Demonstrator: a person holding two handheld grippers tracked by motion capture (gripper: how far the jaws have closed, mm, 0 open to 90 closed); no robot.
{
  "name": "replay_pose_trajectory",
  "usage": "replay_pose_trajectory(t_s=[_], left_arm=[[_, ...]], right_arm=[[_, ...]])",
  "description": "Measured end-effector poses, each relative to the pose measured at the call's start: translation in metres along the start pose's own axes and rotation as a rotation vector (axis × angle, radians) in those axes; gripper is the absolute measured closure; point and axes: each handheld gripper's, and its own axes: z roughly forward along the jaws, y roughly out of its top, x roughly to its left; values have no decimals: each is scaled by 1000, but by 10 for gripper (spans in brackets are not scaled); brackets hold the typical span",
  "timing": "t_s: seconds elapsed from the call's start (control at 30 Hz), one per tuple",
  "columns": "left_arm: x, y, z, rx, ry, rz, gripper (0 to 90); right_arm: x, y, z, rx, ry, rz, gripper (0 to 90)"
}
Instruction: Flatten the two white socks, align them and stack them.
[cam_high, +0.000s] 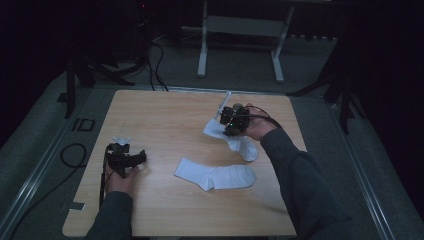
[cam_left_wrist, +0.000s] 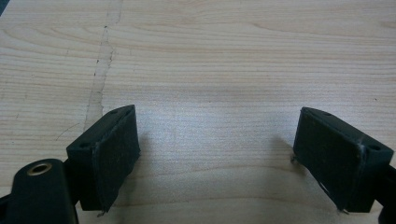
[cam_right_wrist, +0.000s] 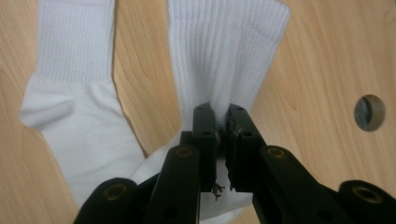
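A: We log the right gripper (cam_high: 231, 121) right of centre in the high view, jaws clamped on the ribbed cuff of a white sock (cam_right_wrist: 224, 60); its foot trails down to the counter (cam_high: 165, 112).

B: We confirm. In the right gripper view the cuff rises from between the jaws. The second sock (cam_high: 216, 176) lies flat at lower centre, apart from the first.

A: The left gripper (cam_high: 125, 157) sits at lower left, jaws wide apart over bare wood.

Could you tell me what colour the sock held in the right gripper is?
White, ribbed cuff; sock shows best in the right gripper view.
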Motion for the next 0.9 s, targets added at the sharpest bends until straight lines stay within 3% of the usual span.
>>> replay_pose_trajectory(t_s=[0.33,0.67,0.9], left_arm=[[0,0,0,1,0,0,143],[0,0,0,2,0,0,143],[0,0,0,4,-1,1,143]], right_arm=[[5,-9,-31,-82,2,11,829],[29,-17,-56,-131,9,-9,827],[48,-29,-61,-145,33,-24,825]])
